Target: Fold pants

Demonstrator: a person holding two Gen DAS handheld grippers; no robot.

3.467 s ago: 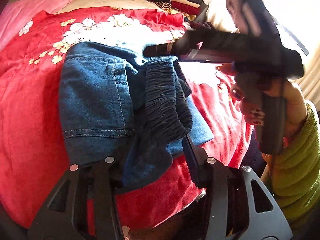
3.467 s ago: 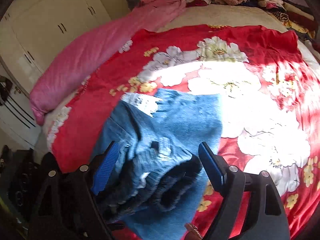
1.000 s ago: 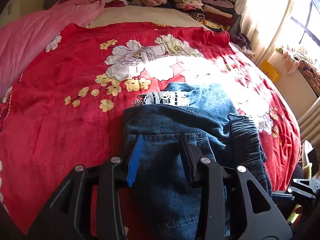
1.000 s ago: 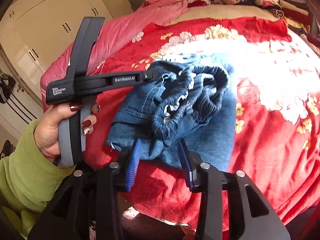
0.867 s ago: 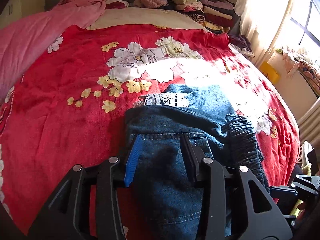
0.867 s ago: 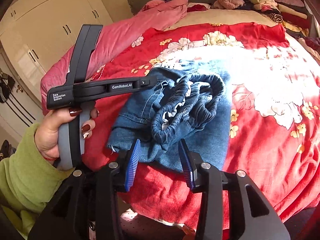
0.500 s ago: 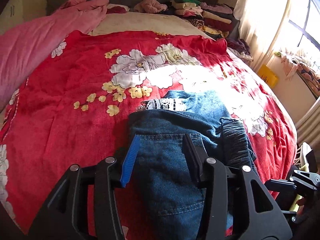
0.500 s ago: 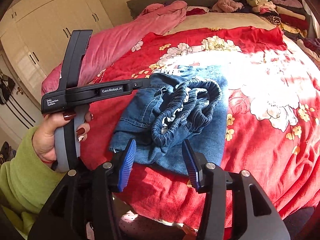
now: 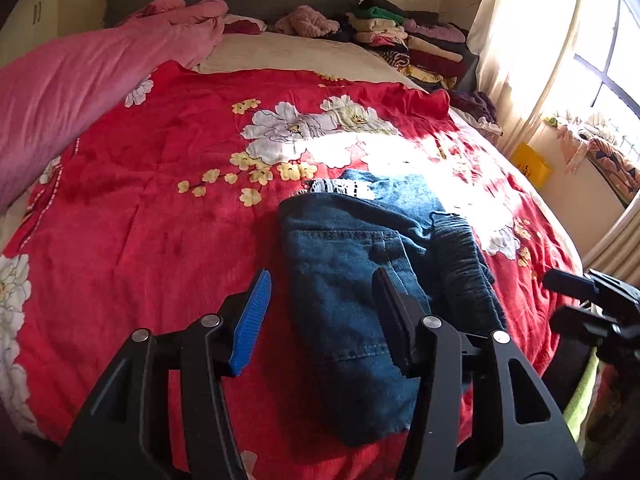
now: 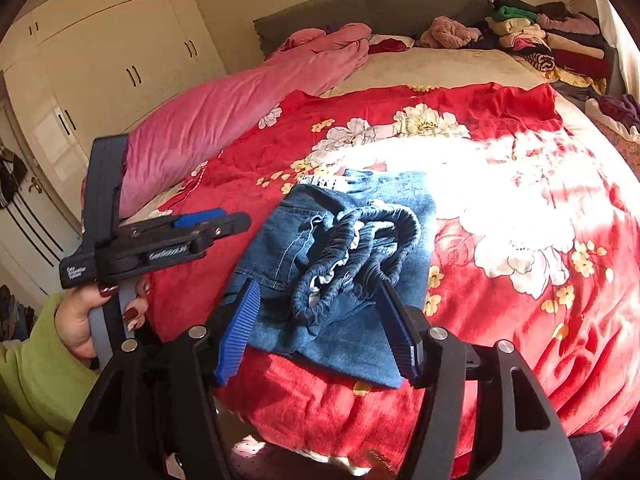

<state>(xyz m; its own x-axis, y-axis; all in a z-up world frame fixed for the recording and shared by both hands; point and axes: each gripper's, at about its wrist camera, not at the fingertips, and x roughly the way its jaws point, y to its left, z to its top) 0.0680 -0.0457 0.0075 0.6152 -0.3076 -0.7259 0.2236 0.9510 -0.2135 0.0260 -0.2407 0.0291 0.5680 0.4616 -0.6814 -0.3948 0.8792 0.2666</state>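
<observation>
The denim pants (image 10: 344, 264) lie folded in a compact bundle on the red floral blanket (image 9: 140, 240) near its front edge, seemingly finished, while left gripper (image 9: 324, 312) and right gripper (image 10: 320, 320) hover above, jaws spread, empty.

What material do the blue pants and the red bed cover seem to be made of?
The pants look like denim: matte, mottled blue cloth with pale stitched seams; the gathered waistband suggests elastic. The red flowered bed cover looks like a soft plush or fleece, with a short nap and a faint sheen in the sunlight, though the exact fibre cannot be told.
</observation>
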